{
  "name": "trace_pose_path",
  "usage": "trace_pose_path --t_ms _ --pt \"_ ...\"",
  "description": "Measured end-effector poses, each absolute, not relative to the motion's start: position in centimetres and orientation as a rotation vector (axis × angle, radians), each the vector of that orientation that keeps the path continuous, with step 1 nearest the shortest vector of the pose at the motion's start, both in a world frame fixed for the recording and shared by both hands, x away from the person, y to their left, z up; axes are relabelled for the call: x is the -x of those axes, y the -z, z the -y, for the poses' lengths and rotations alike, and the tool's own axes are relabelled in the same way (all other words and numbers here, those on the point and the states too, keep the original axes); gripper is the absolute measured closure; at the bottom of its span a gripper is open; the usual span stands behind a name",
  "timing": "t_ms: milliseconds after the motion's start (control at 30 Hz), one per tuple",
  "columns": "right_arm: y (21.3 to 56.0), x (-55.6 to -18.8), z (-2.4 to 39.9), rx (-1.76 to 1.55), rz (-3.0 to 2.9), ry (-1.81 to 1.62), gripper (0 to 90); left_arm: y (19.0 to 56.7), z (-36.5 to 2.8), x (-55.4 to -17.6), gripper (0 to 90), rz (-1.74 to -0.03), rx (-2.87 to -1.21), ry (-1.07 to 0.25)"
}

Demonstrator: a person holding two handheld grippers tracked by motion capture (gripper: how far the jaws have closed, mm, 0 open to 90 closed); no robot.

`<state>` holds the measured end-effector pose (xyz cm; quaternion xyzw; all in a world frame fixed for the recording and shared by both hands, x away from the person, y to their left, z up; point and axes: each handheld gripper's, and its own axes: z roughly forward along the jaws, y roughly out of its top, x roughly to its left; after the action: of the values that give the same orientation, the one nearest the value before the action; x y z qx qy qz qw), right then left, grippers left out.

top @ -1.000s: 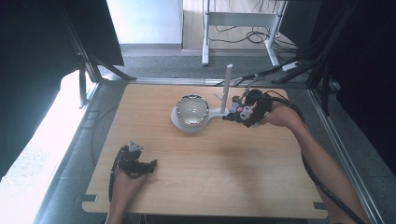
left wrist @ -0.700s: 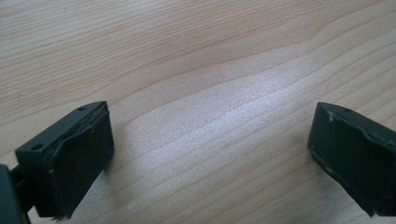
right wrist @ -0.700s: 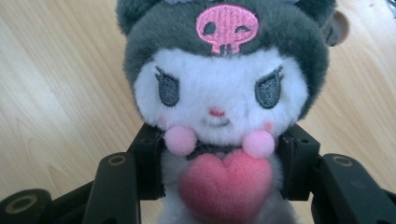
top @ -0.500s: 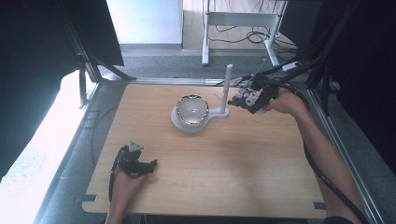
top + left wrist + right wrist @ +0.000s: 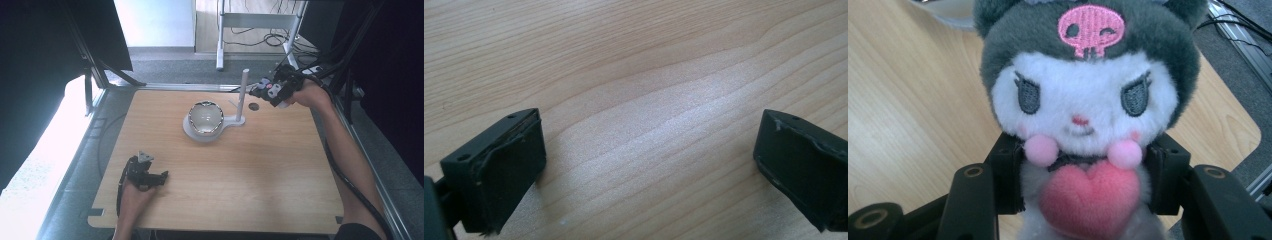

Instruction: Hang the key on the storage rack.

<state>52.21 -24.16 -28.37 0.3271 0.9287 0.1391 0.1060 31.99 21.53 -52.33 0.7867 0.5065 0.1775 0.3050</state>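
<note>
right tongs [image 5: 1083, 200] pinched plush [image 5: 1083, 100] at its body, aloft by the post [image 5: 243, 95] | plush judged light, soft, squashy — torso grip suited | left tongs [image 5: 649, 165] spread, empty, low over counter [image 5: 624, 60]

Table [image 5: 225, 190] carries a bowl [image 5: 205, 118] on a flat base [image 5: 192, 132], a little behind centre. An upright post [image 5: 243, 95] stands on the same base, just right of the bowl. A small round mark [image 5: 254, 106] lies on the table right of the post. Right tongs [image 5: 264, 90] sit above the far right corner of the table, right of and behind the post top, apart from it. A plush toy [image 5: 1083, 115] sits between the right jaws, body clamped, head beyond them. Left tongs [image 5: 159, 177] rest at the near left of the table, well apart from the bowl; bare table lies between their jaws. Floor, cables [image 5: 265, 37] and a stand's legs [image 5: 220, 45] lie behind the table.
</note>
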Motion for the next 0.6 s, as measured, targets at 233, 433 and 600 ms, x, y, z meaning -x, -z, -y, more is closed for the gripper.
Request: trace_pose_path --t_ms 233,433,600 --pt "27.8 -53.0 24.1 -0.977 -2.713 -0.421 45.5 52.3 -21.5 -32.0 0.2 -1.343 -2.081 -0.467" --pt "27.0 -53.4 23.9 -0.977 -2.691 -0.438 45.6 52.3 -21.5 -32.0 0.1 -1.343 -2.083 -0.468" --pt "26.5 -53.5 23.4 -0.965 -2.686 -0.443 45.6 52.3 -21.5 -32.0 0.2 -1.343 -2.084 -0.467"
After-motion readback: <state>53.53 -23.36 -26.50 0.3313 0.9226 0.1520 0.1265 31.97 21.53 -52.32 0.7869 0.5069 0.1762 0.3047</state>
